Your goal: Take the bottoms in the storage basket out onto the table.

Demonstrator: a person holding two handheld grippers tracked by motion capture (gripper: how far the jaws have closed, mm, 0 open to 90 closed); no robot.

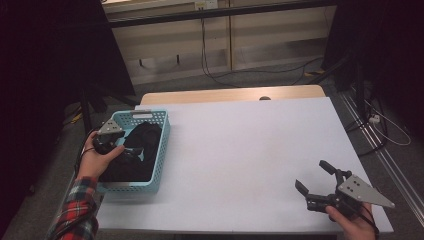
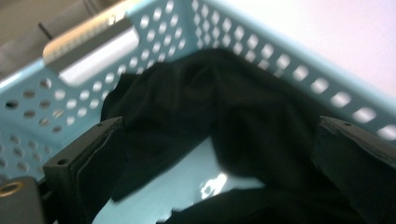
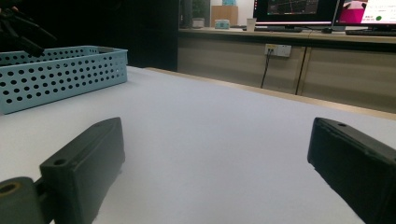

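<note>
The black cloth (image 2: 224, 116) lies heaped in the blue basket (image 1: 162, 145), straight ahead between the wide-open, empty left tool (image 2: 224, 172); the right tool (image 1: 320, 182), open and empty, rests well apart across the counter (image 1: 240, 150)

Overhead forward-down; gripper views low (basket (image 1: 161, 150) shared)
</note>
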